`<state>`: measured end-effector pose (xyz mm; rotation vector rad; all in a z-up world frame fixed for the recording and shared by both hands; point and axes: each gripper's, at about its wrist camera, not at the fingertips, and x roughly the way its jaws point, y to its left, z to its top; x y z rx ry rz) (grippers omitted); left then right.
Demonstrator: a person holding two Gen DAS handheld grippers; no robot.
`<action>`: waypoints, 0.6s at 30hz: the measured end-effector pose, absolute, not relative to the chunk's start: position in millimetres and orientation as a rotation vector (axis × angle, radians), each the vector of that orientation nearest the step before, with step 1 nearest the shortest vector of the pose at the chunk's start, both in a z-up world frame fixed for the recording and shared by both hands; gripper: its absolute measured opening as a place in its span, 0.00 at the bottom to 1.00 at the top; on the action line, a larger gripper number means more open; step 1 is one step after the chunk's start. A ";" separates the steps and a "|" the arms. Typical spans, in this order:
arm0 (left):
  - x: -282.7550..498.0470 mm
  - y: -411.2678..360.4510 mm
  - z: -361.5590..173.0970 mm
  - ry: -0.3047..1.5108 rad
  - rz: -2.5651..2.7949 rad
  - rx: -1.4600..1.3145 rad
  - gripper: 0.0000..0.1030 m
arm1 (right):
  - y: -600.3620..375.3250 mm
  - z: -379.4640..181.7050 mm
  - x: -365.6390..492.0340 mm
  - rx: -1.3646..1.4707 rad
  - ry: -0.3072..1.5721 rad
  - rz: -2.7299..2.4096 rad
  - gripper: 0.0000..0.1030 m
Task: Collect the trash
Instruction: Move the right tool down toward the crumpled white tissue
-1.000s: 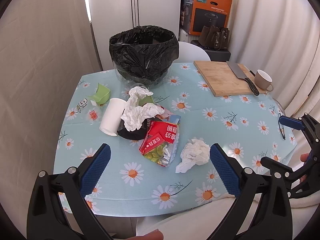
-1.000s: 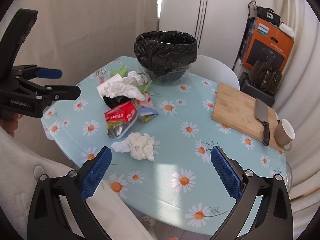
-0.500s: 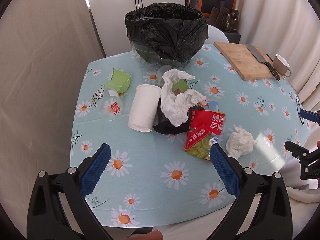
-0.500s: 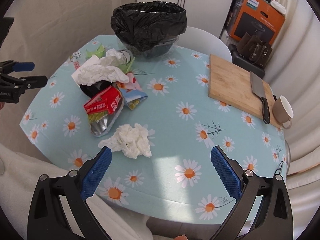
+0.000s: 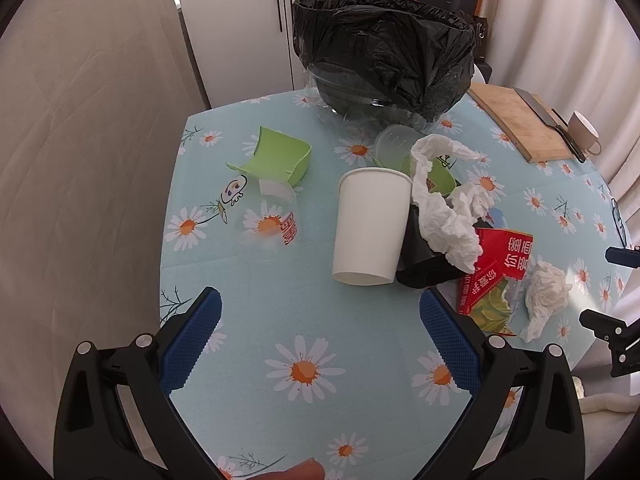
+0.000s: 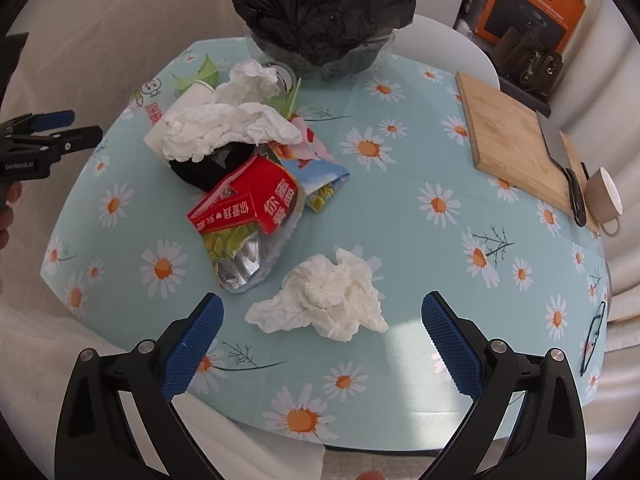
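Observation:
A black-lined trash bin stands at the table's far side; it also shows in the right wrist view. Trash lies in front of it: a white paper cup on its side, crumpled white paper, a red snack wrapper, a crumpled tissue, a green cup piece and a clear plastic lid. My left gripper is open and empty, just short of the paper cup. My right gripper is open and empty, around the near side of the tissue, beside the wrapper.
A wooden cutting board with a cleaver and a beige mug lie at the right of the daisy tablecloth. A white chair stands behind the table. Curtains hang left and right.
Both grippers moved forward and down toward the table. The left one swung left to face the paper cup; the right one closed in on the tissue. Both stayed open.

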<state>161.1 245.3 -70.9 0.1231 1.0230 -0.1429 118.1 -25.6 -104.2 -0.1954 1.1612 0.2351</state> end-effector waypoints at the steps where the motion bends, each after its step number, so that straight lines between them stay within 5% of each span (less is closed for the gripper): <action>1: 164.8 249.2 -73.9 1.019 -0.152 0.128 0.94 | -23.3 -107.3 120.7 -0.191 1.174 0.218 0.92; 18: 235.3 280.6 -140.6 1.016 -0.215 0.265 0.94 | -28.6 -159.0 155.0 -0.039 1.263 0.009 0.92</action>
